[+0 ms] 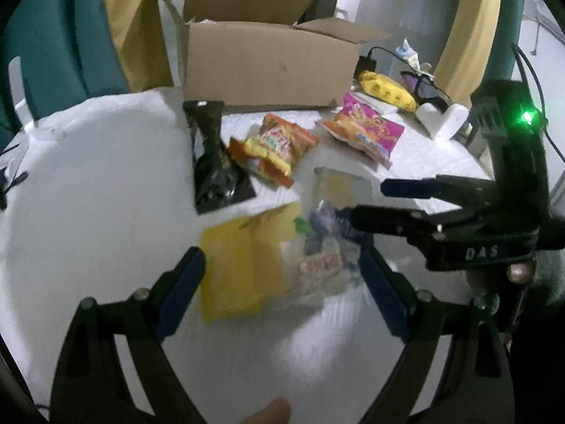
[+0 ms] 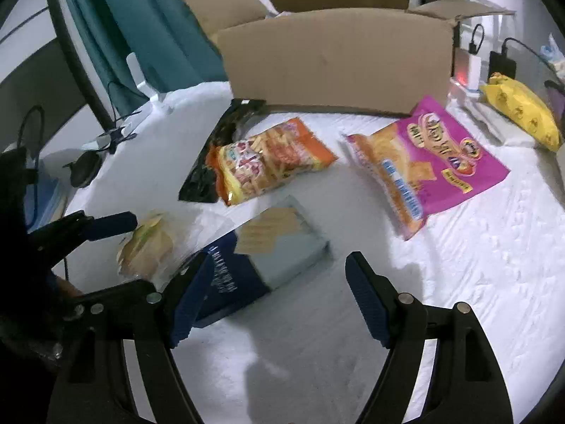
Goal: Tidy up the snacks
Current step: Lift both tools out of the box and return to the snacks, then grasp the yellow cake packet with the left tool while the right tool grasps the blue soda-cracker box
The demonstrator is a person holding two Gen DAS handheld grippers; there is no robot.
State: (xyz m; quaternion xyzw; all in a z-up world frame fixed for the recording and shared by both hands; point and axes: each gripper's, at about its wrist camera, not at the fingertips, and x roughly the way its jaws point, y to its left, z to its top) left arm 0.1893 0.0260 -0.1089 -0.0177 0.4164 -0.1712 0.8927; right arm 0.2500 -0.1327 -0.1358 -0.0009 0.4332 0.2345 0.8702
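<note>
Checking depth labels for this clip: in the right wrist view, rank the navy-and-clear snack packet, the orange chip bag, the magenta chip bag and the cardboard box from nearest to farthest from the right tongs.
1. Navy-and-clear snack packet: against the left finger of the right tongs.
2. Orange chip bag: ahead, left of centre.
3. Magenta chip bag: ahead right; too close to the orange bag to call.
4. Open brown cardboard box: farthest, at the back.

Matt brown cardboard box (image 2: 335,60); glossy plastic pink snack bag (image 2: 434,162), crinkled black foil pouch (image 1: 212,162); my tool pads (image 2: 367,307) ribbed blue rubber; white textured cloth (image 2: 476,265).
</note>
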